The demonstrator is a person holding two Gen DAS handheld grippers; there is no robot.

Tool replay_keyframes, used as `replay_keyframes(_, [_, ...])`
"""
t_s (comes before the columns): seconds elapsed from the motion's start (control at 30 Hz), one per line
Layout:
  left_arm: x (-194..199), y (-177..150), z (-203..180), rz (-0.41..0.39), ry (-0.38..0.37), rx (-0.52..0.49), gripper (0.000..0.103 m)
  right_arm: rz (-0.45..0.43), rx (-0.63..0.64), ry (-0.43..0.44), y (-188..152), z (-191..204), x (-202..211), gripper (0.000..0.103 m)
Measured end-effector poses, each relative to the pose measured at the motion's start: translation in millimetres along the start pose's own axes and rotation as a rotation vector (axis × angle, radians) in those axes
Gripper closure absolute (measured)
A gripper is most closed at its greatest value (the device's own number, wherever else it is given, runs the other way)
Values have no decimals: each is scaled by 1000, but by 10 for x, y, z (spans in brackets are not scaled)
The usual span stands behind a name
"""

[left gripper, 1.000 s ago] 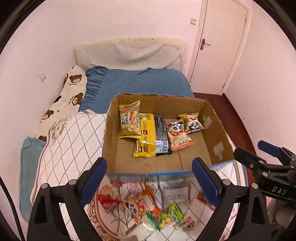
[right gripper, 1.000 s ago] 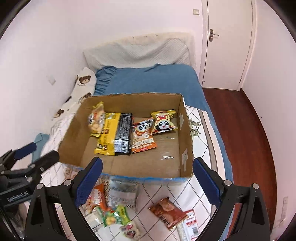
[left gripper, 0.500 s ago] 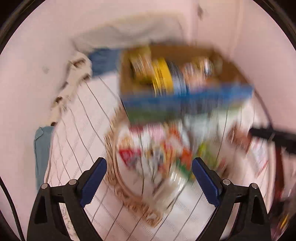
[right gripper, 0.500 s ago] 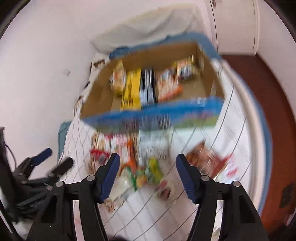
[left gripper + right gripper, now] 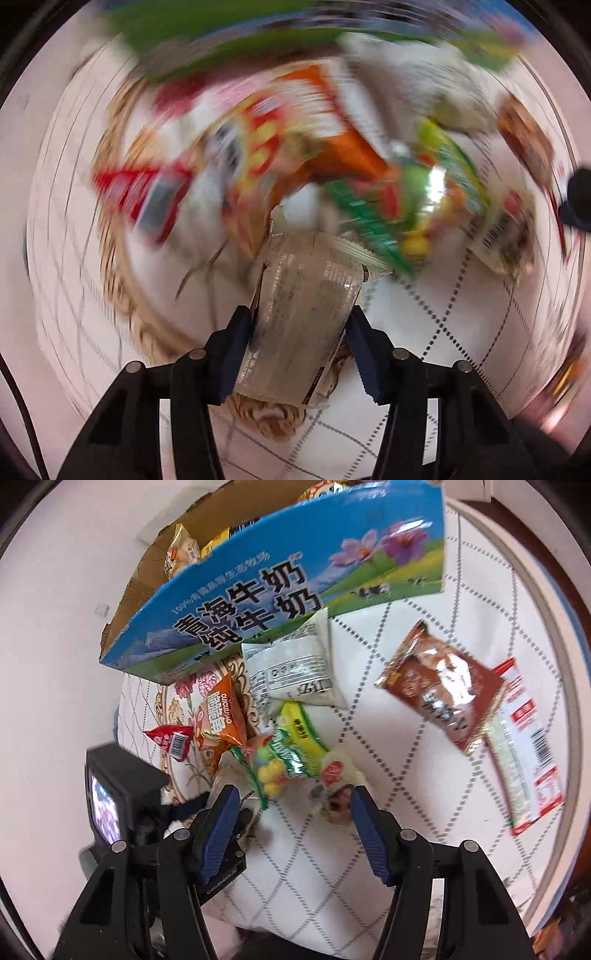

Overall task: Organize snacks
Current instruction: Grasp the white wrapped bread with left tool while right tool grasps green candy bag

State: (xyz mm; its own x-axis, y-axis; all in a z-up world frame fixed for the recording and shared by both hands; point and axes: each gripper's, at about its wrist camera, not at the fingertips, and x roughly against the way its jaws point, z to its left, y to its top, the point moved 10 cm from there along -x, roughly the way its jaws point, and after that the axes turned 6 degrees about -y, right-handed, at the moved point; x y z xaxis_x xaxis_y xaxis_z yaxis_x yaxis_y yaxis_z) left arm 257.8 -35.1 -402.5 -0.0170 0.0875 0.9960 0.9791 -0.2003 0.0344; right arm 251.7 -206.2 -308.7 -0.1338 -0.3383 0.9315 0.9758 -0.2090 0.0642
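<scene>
The silvery snack packet (image 5: 306, 317) sits between your left gripper (image 5: 299, 354) fingers, which press its sides (view blurred). Lift slowly toward the milk carton box (image 5: 280, 587). Your right gripper (image 5: 291, 834) is half open, empty, the green candy bag (image 5: 291, 753) just ahead.

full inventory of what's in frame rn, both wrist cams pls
cardboard box: 1, blue printed side, far end of quilt
snacks in box: several, yellow, mostly hidden
grey-white packet: 1, against box
orange packet: 1, left of pile
red sachet: 1, beside orange
green candy bag: 1, pile centre
brown packet: 1, right
red-white packet: 1, far right
silver wrapper: 1, between left fingers
quilt: white, dotted diamonds
left gripper: shut on wrapper
right gripper: open
</scene>
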Motion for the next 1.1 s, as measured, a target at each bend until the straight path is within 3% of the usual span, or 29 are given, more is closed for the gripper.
replay_keyframes(0.2, [-43,-295,369,14,-116,295,52,108,-85,75,-34,348,-333,37])
replay_keyframes(0.43, [-91,-334,396,0,-182,372,51,231,-358,12,40,310,-978,37])
replay_keyframes(0.57, [-113,-359,525,-11,-201,381,48,227,-434,-32,60,237,-1180,38])
replay_keyframes(0.63, [-95,-379,556,-10,-212,384,48,215,-344,-85,75,303,-1231,39])
replay_keyframes(0.83, [-140,-489,626,-4,-257,401,47,173,327,-315,-113,671,-1135,48])
replay_keyframes(0.9, [-146,-503,639,2,-259,399,47,188,463,-384,-236,653,-1092,48])
replay_keyframes(1.1, [-248,-460,635,26,-249,389,42,95,288,-267,-161,619,-853,34])
